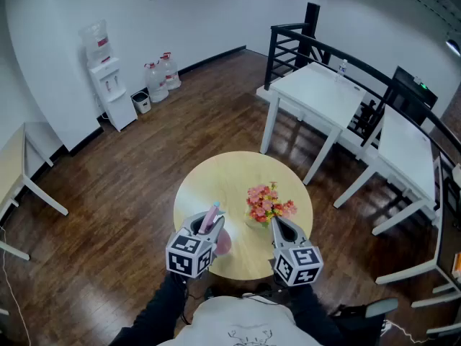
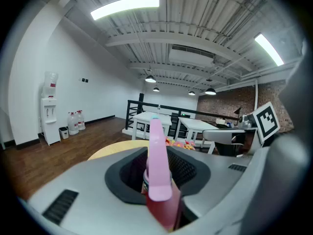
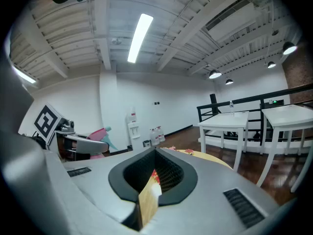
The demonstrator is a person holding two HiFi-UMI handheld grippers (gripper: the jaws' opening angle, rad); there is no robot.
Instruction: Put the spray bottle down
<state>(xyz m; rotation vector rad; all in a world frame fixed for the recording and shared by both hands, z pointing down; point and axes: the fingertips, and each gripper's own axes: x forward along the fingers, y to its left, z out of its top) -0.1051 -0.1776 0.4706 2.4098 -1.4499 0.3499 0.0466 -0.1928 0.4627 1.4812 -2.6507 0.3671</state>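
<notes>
Spray bottle (image 1: 212, 217), pink, sits gripped between the fingers of the left gripper (image 1: 207, 228), over the near edge of the round surface (image 1: 223, 182). The right gripper (image 1: 276, 224) has its fingers closed and empty, beside the flowers (image 1: 268, 203).

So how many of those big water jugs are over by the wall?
3. The top jug sits on the water dispenser; the near floor jug and the far floor jug stand side by side to its right. More could be hidden behind them.
</notes>
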